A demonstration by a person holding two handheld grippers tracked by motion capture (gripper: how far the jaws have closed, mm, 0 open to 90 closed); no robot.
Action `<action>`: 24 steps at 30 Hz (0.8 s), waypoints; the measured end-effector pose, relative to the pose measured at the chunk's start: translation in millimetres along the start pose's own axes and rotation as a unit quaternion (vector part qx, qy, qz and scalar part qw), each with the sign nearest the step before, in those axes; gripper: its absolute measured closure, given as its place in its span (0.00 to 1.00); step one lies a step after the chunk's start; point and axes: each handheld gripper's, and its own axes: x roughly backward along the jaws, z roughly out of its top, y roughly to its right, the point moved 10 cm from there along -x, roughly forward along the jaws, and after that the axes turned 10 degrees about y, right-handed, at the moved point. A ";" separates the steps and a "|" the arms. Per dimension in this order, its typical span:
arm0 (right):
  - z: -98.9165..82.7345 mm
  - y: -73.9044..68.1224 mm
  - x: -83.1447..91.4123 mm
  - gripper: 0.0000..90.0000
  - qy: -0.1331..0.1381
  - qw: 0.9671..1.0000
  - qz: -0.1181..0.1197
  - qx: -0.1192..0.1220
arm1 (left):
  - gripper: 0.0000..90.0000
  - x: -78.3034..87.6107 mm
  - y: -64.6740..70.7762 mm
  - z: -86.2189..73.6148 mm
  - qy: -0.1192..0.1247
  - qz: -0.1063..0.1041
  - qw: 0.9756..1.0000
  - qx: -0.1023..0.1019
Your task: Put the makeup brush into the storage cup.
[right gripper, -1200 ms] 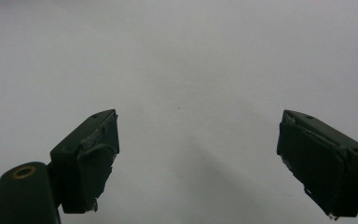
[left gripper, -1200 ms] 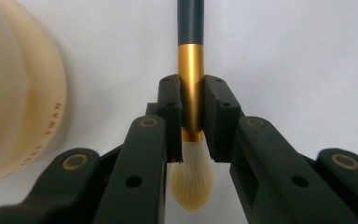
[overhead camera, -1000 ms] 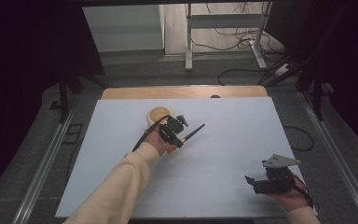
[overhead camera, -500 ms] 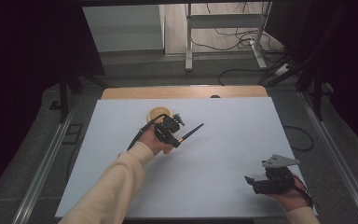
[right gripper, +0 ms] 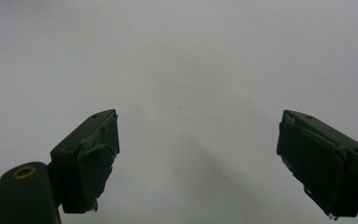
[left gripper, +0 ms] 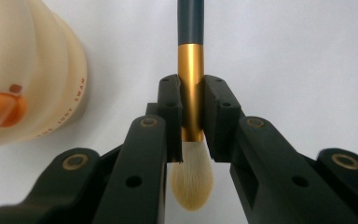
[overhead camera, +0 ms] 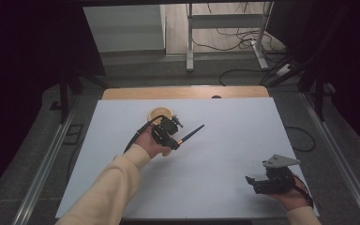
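My left claw (left gripper: 192, 116) clamped on the makeup brush (left gripper: 190, 93) at its gold ferrule, cream container (left gripper: 28, 74) beside, my right claw (right gripper: 198, 163) apart over the white surface (overhead camera: 225, 154)

The left gripper (overhead camera: 167, 132) is being held above the middle of the white-covered desk (overhead camera: 234, 140), gripped in a hand with a cream sleeve (overhead camera: 108, 187). A dark-handled brush (overhead camera: 191, 133) is being carried in it, the handle pointing out to the right and slightly away. A round tan container (overhead camera: 161, 114) is sitting just beyond this gripper. The right gripper (overhead camera: 268, 180) is being held near the desk's near right corner, well apart from the brush, with a grey three-cornered plate on top.
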 end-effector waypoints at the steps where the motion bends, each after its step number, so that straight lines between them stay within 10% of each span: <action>1: 1.4 -0.2 -1.3 0.15 0.001 1.000 0.001 0.001 | 0.88 0.1 0.9 -0.9 0.001 0.000 1.000 -0.001; 24: 13.9 -0.7 -19.3 0.15 0.002 1.000 0.004 0.020 | 0.88 13.2 -3.1 -15.7 0.015 -0.001 1.000 0.009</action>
